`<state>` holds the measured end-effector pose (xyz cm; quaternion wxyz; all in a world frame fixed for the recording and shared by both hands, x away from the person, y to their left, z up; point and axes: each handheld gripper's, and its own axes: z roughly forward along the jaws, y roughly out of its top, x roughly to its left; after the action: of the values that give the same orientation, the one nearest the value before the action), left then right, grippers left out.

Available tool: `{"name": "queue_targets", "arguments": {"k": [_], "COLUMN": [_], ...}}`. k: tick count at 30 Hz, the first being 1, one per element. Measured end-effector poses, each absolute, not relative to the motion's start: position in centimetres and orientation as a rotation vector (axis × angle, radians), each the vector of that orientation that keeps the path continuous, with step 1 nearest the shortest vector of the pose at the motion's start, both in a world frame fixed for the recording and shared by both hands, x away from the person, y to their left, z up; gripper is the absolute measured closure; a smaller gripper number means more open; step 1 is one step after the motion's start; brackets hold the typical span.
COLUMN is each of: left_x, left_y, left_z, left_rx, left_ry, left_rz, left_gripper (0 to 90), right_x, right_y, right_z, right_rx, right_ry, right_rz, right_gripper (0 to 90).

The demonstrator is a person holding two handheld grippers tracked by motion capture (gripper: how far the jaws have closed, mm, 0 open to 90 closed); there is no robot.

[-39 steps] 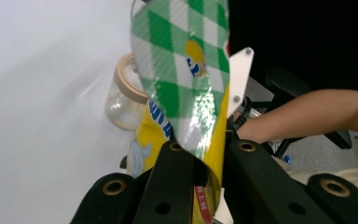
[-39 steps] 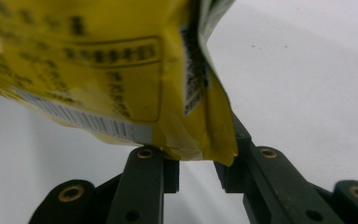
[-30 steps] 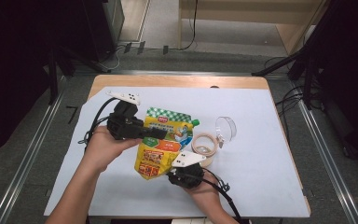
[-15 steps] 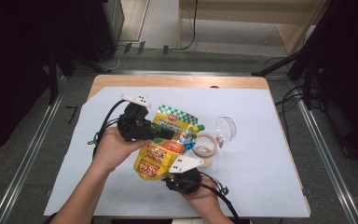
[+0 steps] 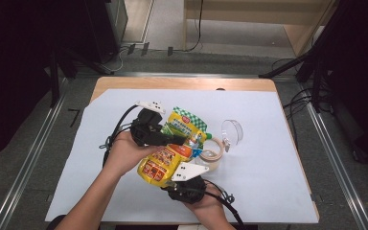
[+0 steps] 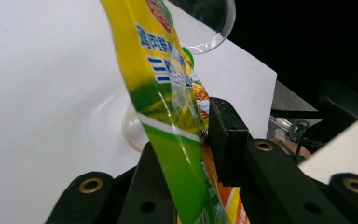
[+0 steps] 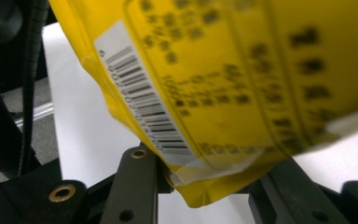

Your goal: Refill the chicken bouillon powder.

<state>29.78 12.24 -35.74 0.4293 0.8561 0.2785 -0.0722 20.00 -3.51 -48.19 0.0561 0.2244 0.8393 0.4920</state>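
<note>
Both grippers, left (image 5: pixel 184 140) loosening, right (image 5: pixel 172 168) pinching, bracket a glossy, crinkled yellow-green plastic pouch (image 5: pixel 172 148).

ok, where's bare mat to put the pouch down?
Free: the white mat right of the clear lid, and its left stretch beyond the left tongs. Crowded: centre, around the pouch and tape roll.

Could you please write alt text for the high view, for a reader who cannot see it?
Two hand-held grippers hold a yellow and green pouch above a white sheet: the left gripper at its middle, the right gripper at its bottom. A tape roll lies beside it.
</note>
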Motion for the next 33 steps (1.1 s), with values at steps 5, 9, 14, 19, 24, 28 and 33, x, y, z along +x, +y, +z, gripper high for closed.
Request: {"name": "queue_targets", "arguments": {"k": [5,9,14,19,24,28,33], "left_x": [29.8,29.8,29.7,29.9,30.1,30.3,30.5], "left_y": [11.8,11.3,11.1,10.8,10.8,10.6,10.3], "left_z": [-36.0,-36.2,-36.1,-36.3,-36.3,-36.2,-36.2], "left_rx": [2.147,2.149,2.131,2.149,2.153,2.162,2.18], "left_ry": [0.706,0.709,0.717,0.731,0.748,0.766,0.781], "left_rz": [-0.188,-0.222,-0.239,-0.271,-0.272,-0.264,-0.273], "left_gripper": [76.9,72.8,65.7,63.5,63.8,64.2,64.9], "right_x": [19.5,19.1,19.2,19.0,19.0,18.9,18.8], "right_y": [-3.3,-3.1,-3.2,-2.7,-2.5,-2.4,-2.2], "right_z": [-47.6,-46.9,-46.6,-46.3,-46.3,-46.3,-46.4], "right_rx": [0.649,0.626,0.63,0.629,0.625,0.601,0.557], "right_ry": [2.54,2.533,2.516,2.504,2.504,2.503,2.51], "right_rz": [1.513,1.537,1.575,1.569,1.563,1.558,1.518], "right_gripper": [70.8,69.4,68.5,65.4,64.4,62.5,60.9]}}
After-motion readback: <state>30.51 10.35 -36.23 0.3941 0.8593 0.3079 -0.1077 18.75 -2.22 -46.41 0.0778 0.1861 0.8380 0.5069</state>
